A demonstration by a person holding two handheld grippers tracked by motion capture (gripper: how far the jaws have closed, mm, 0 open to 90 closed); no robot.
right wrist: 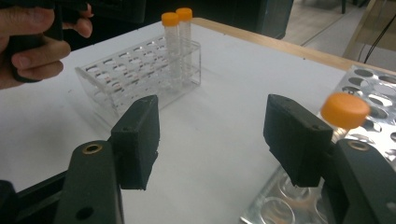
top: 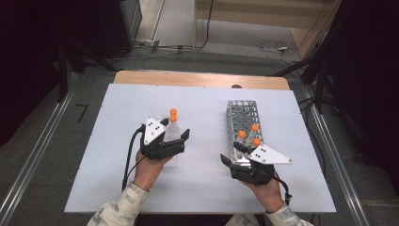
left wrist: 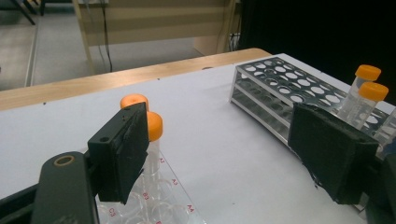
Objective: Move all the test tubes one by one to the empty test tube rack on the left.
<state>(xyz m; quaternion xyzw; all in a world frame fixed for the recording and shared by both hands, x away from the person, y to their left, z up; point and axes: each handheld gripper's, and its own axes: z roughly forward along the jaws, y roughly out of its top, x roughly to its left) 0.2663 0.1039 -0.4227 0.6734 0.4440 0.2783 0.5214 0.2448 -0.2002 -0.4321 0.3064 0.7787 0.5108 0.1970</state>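
A clear plastic rack (top: 172,157) stands left of centre and holds two orange-capped tubes (top: 173,116) at its far end. My left gripper (top: 175,130) hovers over this rack, open, its jaws either side of nothing. In the left gripper view the two tubes (left wrist: 154,127) stand just behind the left jaw. A metal rack (top: 242,113) to the right holds three orange-capped tubes (top: 254,128) at its near end. My right gripper (top: 230,153) is open at that rack's near left corner. One tube cap (right wrist: 344,110) shows just behind its right jaw.
The racks stand on a white sheet (top: 202,103) over a wooden table (top: 197,78). Most holes of the metal rack (left wrist: 280,84) are unfilled. The clear rack (right wrist: 135,74) and a hand (right wrist: 32,42) on the left gripper show far off in the right gripper view.
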